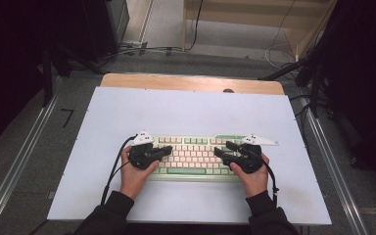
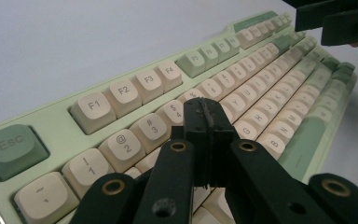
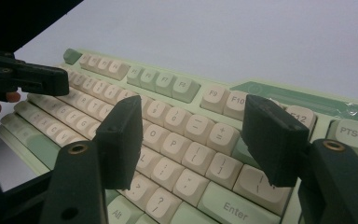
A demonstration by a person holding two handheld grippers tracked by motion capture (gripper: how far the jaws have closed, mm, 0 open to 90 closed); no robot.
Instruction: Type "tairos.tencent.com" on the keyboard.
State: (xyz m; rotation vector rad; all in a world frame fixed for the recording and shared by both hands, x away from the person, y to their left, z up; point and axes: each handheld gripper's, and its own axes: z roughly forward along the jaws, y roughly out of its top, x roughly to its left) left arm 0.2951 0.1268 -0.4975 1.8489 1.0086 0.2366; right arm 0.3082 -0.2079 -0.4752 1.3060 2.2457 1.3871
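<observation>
Keyboard point(image 2: 121, 116) lies just beneath closed left claw point(image 2: 208, 109).

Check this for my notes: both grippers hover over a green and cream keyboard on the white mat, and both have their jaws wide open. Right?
Not quite. The left gripper is shut, jaws pressed together over the keyboard, as the left gripper view shows. The right gripper is open over the keys, and the white mat is as you say.

Keyboard point(image 1: 196, 155) on the table point(image 1: 176, 112), left gripper point(image 1: 165, 151) over its left end, right gripper point(image 1: 220, 149) over its right end
</observation>
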